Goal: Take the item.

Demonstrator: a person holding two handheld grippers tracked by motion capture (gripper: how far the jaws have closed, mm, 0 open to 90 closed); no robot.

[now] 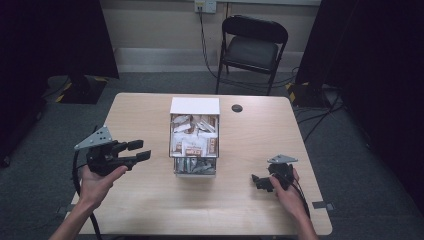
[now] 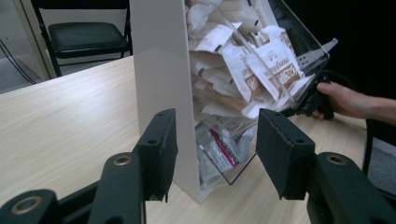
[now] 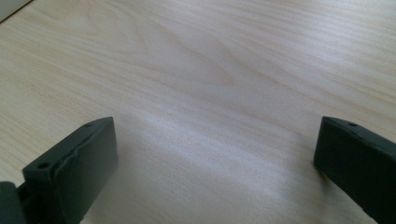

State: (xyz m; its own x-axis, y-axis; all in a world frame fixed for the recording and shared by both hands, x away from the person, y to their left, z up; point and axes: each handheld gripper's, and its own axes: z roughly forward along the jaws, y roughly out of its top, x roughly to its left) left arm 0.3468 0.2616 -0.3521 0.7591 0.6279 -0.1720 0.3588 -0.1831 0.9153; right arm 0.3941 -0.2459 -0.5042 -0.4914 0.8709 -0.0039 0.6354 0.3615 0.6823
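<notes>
A person seated at a pale wood tabletop (image 1: pixel 150 210) holds a two-jaw claw in each hand. The left claw (image 1: pixel 140 150) is raised above the surface, its jaws spread apart with nothing between them, and points toward a clear-fronted box (image 1: pixel 194 140) with a white back panel that stands just ahead of it, apart from the jaws. In the left gripper view the box (image 2: pixel 163 84) looms directly beyond the spread jaws, packed with white and brown paper sachets (image 2: pixel 252 60); a few more sachets lie in its lower compartment (image 2: pixel 219 154). Beyond the box, the other hand (image 2: pixel 343 100) grips its tool. The right claw (image 1: pixel 261 182) sits low, close to the tabletop, well apart from the box, its jaws spread wide over bare wood grain (image 3: pixel 210 93). A small dark round cap (image 1: pixel 237 108) lies past the box, and a black folding chair (image 1: pixel 252 47) stands behind the tabletop.
</notes>
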